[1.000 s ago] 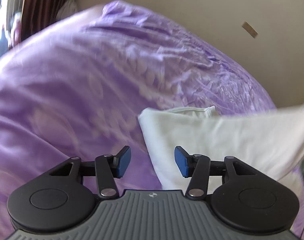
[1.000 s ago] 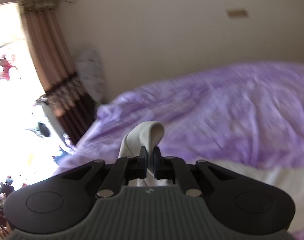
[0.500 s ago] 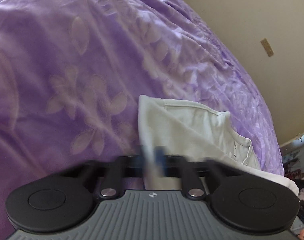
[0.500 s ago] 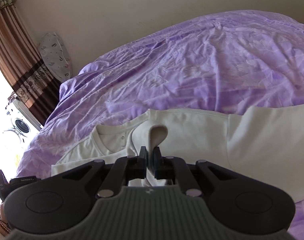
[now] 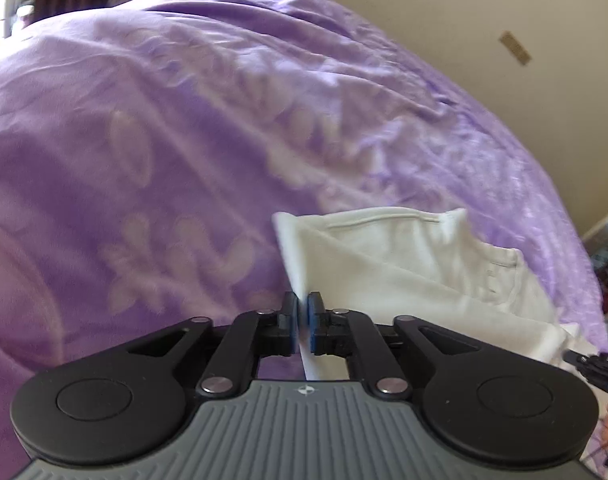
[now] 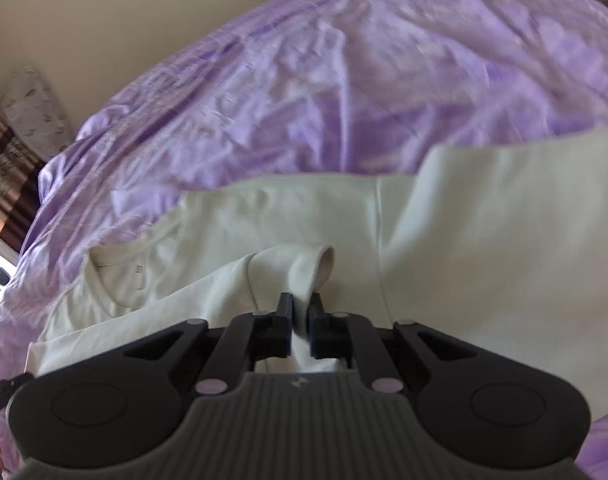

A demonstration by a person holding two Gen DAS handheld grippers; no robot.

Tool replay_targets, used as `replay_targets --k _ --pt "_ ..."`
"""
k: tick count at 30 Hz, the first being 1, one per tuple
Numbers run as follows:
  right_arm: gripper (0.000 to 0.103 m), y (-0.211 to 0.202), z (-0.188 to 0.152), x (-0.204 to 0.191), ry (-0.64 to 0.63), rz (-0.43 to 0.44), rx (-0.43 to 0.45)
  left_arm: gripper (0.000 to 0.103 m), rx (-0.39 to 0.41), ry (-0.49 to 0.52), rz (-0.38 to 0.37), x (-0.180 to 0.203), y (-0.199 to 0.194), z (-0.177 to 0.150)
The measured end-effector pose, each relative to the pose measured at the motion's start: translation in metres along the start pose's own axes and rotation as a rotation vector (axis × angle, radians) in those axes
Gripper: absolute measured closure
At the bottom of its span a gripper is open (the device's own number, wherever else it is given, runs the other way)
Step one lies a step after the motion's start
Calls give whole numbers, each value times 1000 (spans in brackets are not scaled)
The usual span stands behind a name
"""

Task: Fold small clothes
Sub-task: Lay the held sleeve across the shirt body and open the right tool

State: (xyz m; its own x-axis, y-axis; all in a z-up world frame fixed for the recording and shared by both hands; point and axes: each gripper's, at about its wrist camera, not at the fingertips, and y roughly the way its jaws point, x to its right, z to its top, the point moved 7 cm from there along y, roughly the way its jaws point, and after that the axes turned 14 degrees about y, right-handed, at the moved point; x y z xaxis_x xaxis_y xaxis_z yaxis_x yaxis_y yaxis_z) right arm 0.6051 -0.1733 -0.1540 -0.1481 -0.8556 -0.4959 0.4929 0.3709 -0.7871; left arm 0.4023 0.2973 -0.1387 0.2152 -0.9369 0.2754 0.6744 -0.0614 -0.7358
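a small cream t-shirt point(image 6: 272, 216) lies on the purple bed cover point(image 6: 344, 80), down near the edge of the bed closest to the person. the right gripper point(image 6: 301, 312) has a bunched sleeve of the shirt between its two tips. its jaws have just been opening a little, but the cloth is squeezed in the thin gap, so it looks like it is held. the sleeve has been brought in over the middle of the shirt, so one side fold looks partly made. the left gripper point(image 5: 303, 318) has a thin edge of the same shirt point(image 5: 404, 264) between its tips, and its jaws have just been opening a tiny bit after a hard pinch (the gap is very thin and the cloth runs right through it). in the left view the neck band shows near the far side of the shirt, and one flap lies slanted over the rest. the shirt is not a neat small shape yet. my guess is that this is the early or middle part of the job: the sides are coming in, and the flap has to be laid flat, let go, and then the shirt folded across.
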Motion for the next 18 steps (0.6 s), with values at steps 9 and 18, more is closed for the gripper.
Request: replay_targets --k 9,18 --pt "73 -30 -10 13 7 6 1 80 -63 159 -26 14 -50 -10" --pt "74 -19 -24 35 99 8 -42 62 -158 503 -123 69 -83 -69"
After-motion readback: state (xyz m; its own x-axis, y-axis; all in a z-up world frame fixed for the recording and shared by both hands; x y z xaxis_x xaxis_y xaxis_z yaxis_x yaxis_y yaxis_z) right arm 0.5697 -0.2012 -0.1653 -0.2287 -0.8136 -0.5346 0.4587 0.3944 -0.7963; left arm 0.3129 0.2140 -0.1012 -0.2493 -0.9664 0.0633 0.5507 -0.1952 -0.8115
